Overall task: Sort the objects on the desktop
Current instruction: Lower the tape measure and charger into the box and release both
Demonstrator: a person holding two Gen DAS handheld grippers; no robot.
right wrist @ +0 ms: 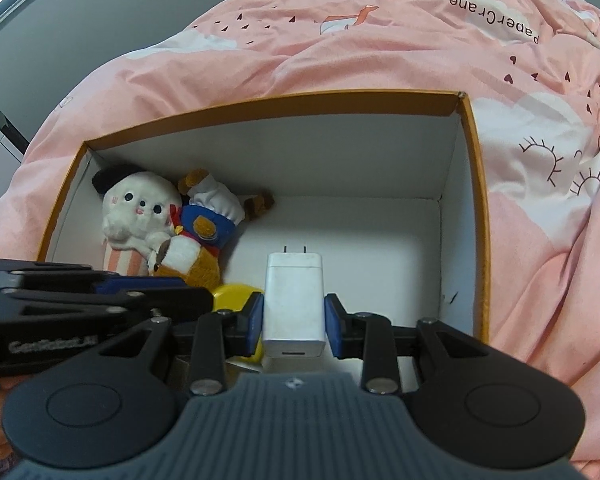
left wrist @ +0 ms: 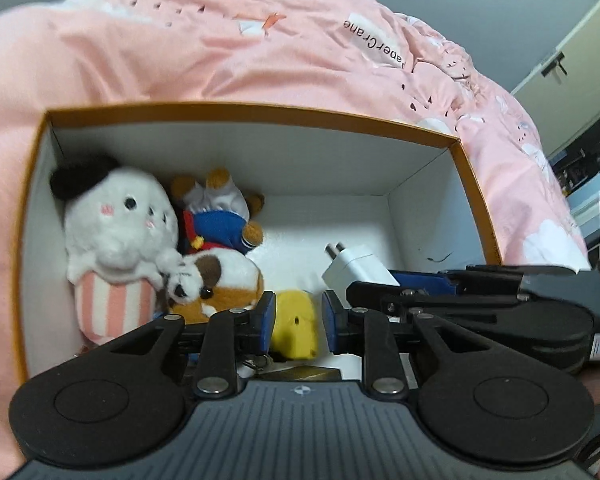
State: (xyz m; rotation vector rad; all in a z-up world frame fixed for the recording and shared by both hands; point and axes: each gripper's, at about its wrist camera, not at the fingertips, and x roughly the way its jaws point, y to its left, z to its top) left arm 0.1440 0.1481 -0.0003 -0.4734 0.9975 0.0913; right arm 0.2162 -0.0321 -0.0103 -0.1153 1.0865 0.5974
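Observation:
An orange-rimmed white box (left wrist: pixel 236 111) (right wrist: pixel 268 106) lies on a pink quilt. At its left sit a white popcorn plush (left wrist: pixel 118 232) (right wrist: pixel 134 208), a blue-dressed bear plush (left wrist: pixel 216 216) (right wrist: pixel 208 224) and a brown-white dog plush (left wrist: pixel 216 284) (right wrist: pixel 188 264). A yellow plush (left wrist: pixel 296 324) (right wrist: pixel 234 294) lies between the blue pads of my left gripper (left wrist: pixel 298 324), with a gap on each side. My right gripper (right wrist: pixel 294 320) is shut on a white charger (right wrist: pixel 294 300) (left wrist: pixel 356 272) over the box, prongs pointing away.
The pink quilt (left wrist: pixel 260 48) (right wrist: pixel 380 40) surrounds the box on all sides. A keyring and a dark flat item (left wrist: pixel 300 372) lie near the box's front edge. A cabinet door (left wrist: pixel 572 68) stands at the far right.

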